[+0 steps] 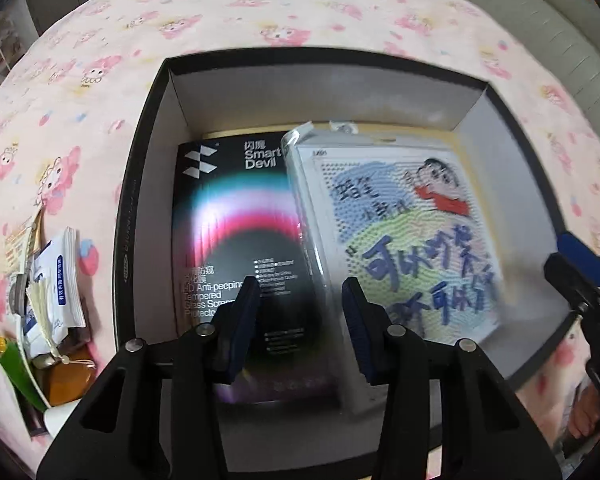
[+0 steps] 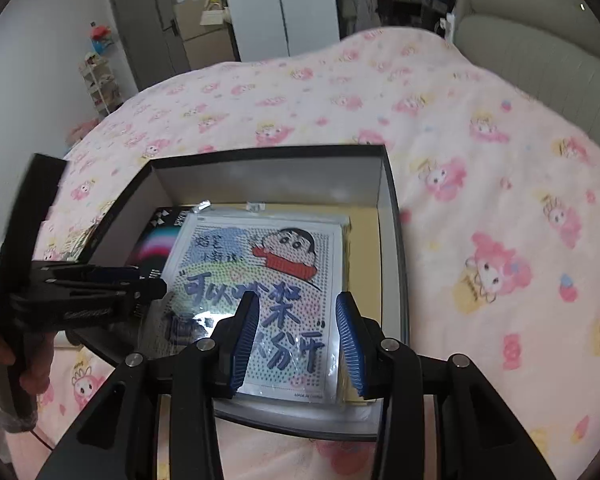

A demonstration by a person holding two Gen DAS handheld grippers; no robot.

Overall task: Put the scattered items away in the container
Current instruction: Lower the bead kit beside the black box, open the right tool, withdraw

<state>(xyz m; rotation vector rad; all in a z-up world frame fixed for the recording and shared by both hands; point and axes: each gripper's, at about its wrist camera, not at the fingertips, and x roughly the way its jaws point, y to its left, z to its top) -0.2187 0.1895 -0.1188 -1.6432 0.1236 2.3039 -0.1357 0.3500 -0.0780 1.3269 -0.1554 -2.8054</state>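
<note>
Both hand-held grippers, left [image 1: 300, 308] and right [image 2: 298, 332], hang open and empty over the box [image 1: 140, 184] on the bed [image 2: 480, 152]. Inside lie a cartoon pack [image 2: 268, 280] and screen-protector pack [image 1: 236, 232]; a small pile [image 1: 52, 292] remains outside, left.

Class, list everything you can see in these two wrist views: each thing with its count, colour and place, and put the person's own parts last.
Box: one, black outside, grey inside, open on the bed.
Screen protector pack: one, black with a pink-white glow, lying flat in the box's left half.
Cartoon bead kit: one, white with blue, green and red, in clear wrap, partly overlapping the pack.
Scattered packets: a small pile, white, blue and brown, left of the box; count unclear.
Bedspread: one, pink cartoon print.
Sofa: one, grey, behind the bed.
Left tongs: black, blue pads, open over the box.
Right tongs: same, open.
</note>
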